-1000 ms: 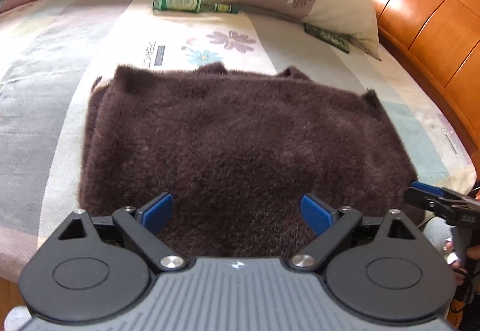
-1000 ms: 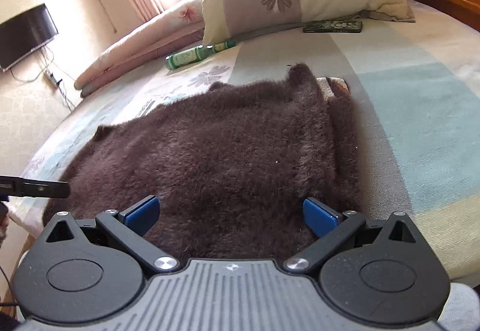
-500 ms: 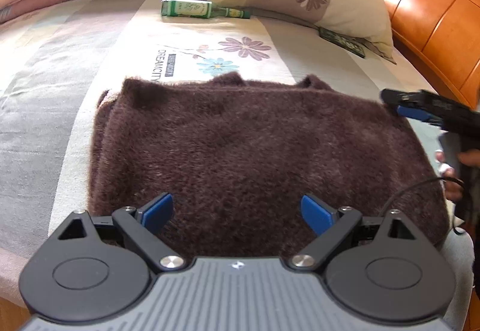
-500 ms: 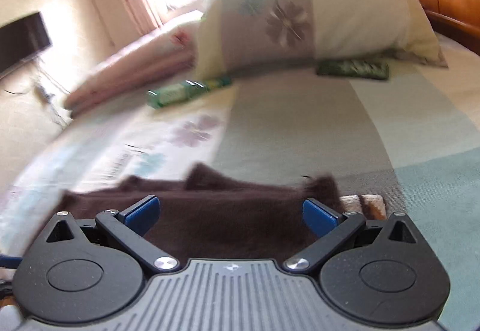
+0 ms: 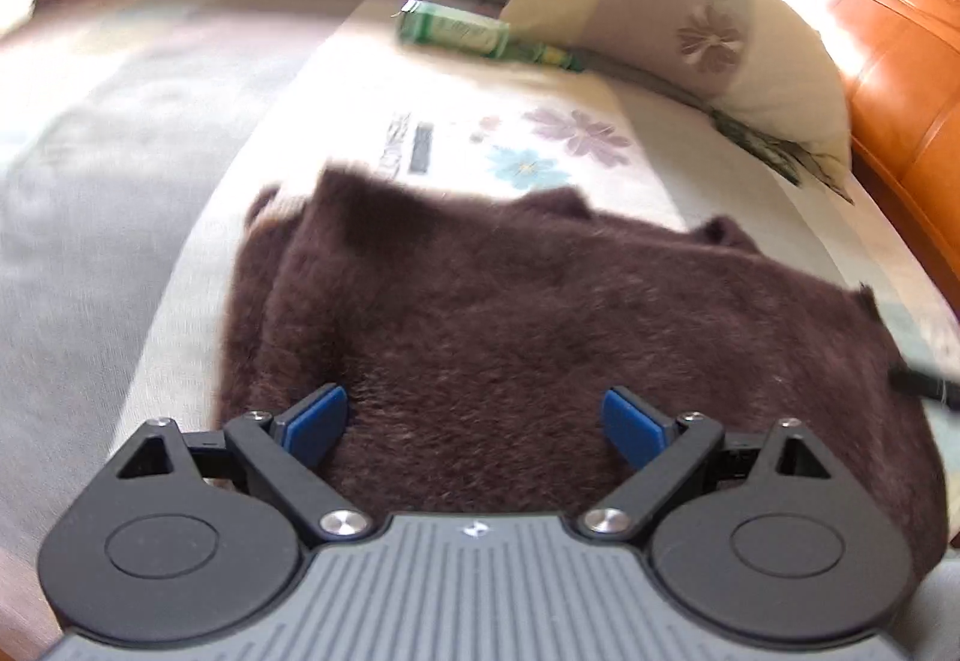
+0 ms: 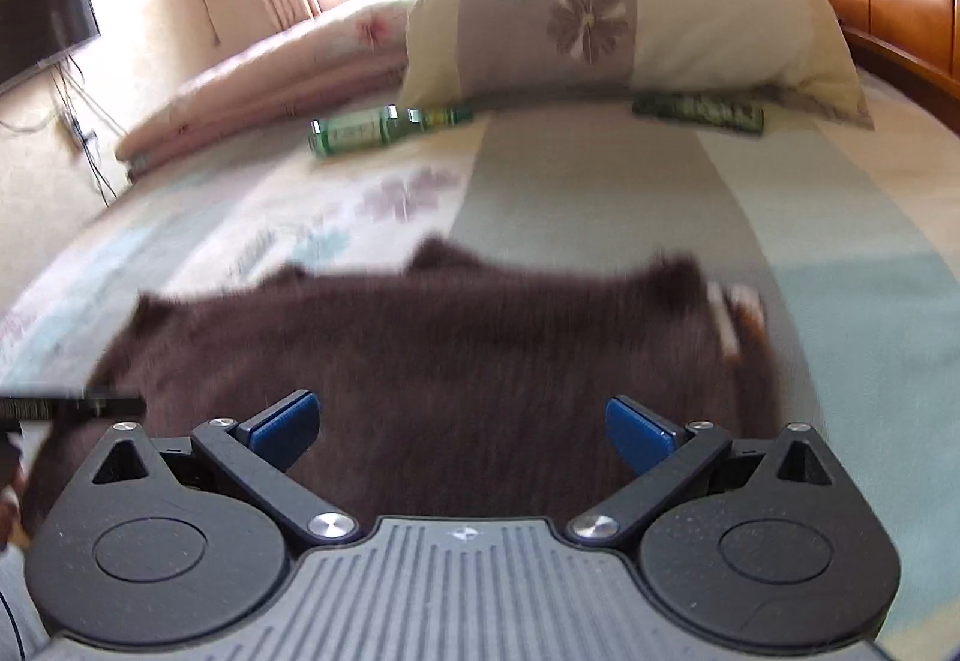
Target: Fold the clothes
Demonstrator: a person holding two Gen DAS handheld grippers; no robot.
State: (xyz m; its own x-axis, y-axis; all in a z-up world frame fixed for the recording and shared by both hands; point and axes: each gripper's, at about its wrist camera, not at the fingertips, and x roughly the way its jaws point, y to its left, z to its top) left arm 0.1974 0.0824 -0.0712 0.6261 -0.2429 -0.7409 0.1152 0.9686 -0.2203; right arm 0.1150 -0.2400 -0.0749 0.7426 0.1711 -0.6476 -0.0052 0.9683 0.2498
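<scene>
The left gripper (image 5: 474, 424) points forward and downward, its jaws spread wide, nothing between the blue pads (image 5: 315, 417); both black finger links splay outward from the grey ribbed body; the right gripper (image 6: 462, 430) is pitched down in much the same way, its jaws equally wide apart, its blue pads (image 6: 639, 433) clear of any contact; in the right wrist view a thin black finger of the left gripper juts in at the left edge; in the left wrist view a dark finger tip of the right gripper shows at the right edge, blurred.
</scene>
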